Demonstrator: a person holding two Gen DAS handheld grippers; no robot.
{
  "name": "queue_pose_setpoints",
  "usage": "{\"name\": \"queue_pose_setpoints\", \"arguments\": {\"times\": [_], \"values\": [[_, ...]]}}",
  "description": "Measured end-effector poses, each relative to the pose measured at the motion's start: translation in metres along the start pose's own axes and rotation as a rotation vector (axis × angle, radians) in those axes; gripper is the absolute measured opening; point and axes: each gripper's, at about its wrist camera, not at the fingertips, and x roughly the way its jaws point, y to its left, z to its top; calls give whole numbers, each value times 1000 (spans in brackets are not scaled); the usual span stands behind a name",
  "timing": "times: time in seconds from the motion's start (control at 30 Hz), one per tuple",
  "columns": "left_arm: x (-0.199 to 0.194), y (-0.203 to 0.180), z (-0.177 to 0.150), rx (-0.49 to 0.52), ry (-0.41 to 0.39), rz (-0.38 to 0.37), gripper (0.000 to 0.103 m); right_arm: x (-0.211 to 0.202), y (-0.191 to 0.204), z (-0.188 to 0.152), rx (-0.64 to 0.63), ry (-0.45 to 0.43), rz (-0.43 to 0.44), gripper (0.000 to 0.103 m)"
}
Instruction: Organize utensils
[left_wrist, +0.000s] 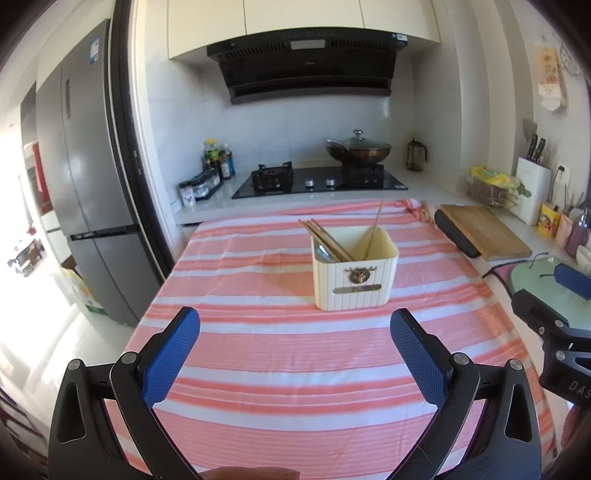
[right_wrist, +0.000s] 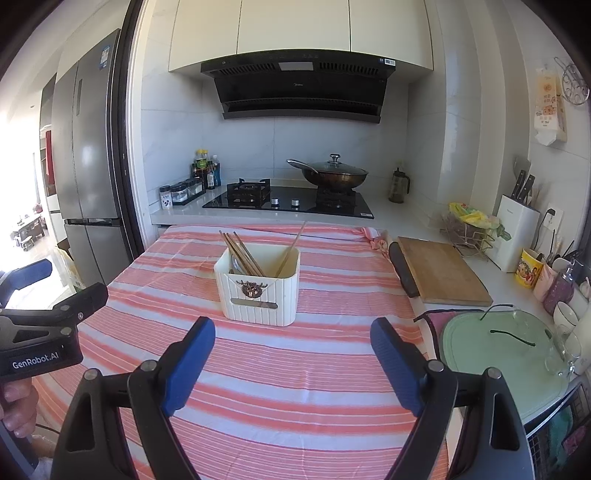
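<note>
The cream ribbed plastic utensil holder (left_wrist: 354, 273), containing brown wooden chopsticks (left_wrist: 325, 240), stands mid-width on the pink-striped cloth-covered counter (left_wrist: 295, 369), well apart from both released, empty grippers, left gripper (left_wrist: 295, 326) and right gripper (right_wrist: 293, 334).

Daylight enters from the left, overexposing that edge in both views. The fridge (left_wrist: 92, 177) shows soft glare. Fisheye curvature bends verticals; corners are vignetted black. Centre focus is sharp.

Black tool (right_wrist: 291, 332) frames, blue textured pads (right_wrist: 188, 363), silver screws.
</note>
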Motion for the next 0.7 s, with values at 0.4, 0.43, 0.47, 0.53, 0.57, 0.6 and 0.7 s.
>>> {"name": "queue_pose_setpoints", "arguments": {"times": [0.4, 0.43, 0.47, 0.53, 0.57, 0.6, 0.7], "values": [[6, 0, -1, -2, 13, -5, 103, 5, -1, -2, 5, 13, -2, 88], [7, 0, -2, -2, 15, -4, 103, 6, -2, -3, 6, 14, -2, 88], [7, 0, -2, -1, 16, -4, 103, 6, -2, -3, 7, 15, -2, 88], [8, 0, -2, -1, 16, -5, 103, 6, -3, -4, 10, 17, -4, 88], [7, 0, -3, -2, 15, -6, 103, 6, -3, -4, 10, 18, -5, 88], [8, 0, -2, -1, 15, -6, 103, 7, -3, -4, 10, 19, -5, 88], [8, -1, -3, -1, 15, -7, 103, 6, -1, -3, 6, 16, -4, 88]]}}
